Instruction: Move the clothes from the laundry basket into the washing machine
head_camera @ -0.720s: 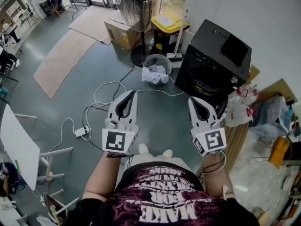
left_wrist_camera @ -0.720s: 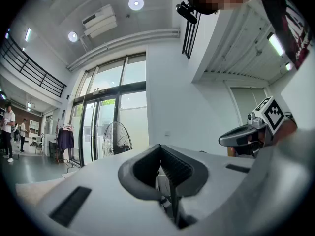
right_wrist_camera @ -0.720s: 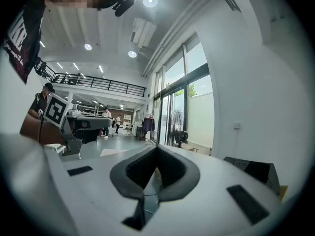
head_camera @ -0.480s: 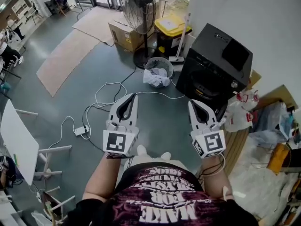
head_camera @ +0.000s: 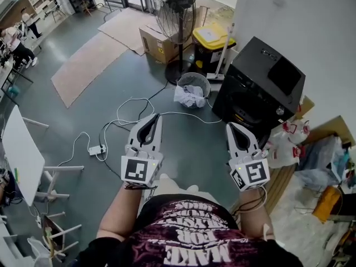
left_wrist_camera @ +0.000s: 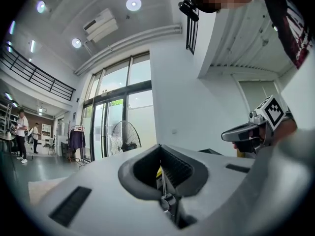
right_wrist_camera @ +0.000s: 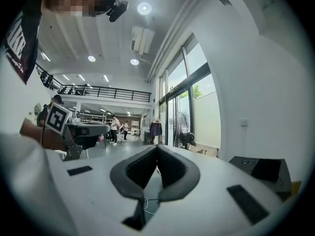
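Clothes (head_camera: pixel 189 97), a pale crumpled heap, lie in the round laundry basket (head_camera: pixel 195 79) on the floor. The basket is ahead of both your grippers and well apart from them, roughly between the lines along which the two point.

Your left gripper (head_camera: pixel 156 116) is clenched: its jaws meet at the tip and nothing is between them. Your right gripper (head_camera: pixel 229 125) is clenched too, and it also holds nothing. You hold both level, side by side in front of your chest.

The black washing machine (head_camera: pixel 261 77) stands ahead and to the right of your right gripper, just beside the basket. A white cable (head_camera: pixel 127 111) loops over the floor below and ahead of your left gripper. Beyond the basket stand a pedestal fan (head_camera: pixel 177 7) and a yellow-lidded bin (head_camera: pixel 213 36).
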Motion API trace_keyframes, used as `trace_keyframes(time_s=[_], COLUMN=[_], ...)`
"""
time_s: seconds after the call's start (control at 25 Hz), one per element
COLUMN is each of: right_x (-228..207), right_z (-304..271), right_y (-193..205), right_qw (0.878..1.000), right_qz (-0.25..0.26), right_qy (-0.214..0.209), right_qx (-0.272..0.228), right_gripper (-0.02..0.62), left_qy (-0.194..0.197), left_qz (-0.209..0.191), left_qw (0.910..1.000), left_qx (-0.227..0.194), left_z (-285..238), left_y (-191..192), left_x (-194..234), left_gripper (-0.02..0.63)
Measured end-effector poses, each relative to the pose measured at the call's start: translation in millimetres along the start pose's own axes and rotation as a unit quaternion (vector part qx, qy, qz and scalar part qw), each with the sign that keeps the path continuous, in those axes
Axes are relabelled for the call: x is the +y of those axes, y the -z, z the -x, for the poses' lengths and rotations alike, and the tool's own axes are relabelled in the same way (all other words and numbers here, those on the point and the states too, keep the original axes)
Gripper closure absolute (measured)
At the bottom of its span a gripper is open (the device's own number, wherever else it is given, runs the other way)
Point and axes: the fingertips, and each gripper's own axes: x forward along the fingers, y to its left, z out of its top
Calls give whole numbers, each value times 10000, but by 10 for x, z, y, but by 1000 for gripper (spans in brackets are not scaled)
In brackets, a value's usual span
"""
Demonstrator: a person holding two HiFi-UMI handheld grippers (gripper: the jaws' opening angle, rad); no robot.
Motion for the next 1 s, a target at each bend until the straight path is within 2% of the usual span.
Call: trace_keyframes(time_s=[0.24,0.48,1.0], right_x=[-129,-198,-354], right_z=[-71,-380,-1367], right_y=[115,162,111], right_qw=[9999,9997,9994], right_qz=[-117,-154,-111], right_qy=[-7,97,261], right_qx=[88,148,197], right_gripper=[592,592,592], left_qy=[133,333,563], left_qz=[-40,-133,85], left_qw=[9999,9993,9983], left_qx=[-75,-84,-157], left_z=[-68,-377,-1191], left_y=[173,226,338], left_x=[-48,159,854], left_gripper=[601,601,601])
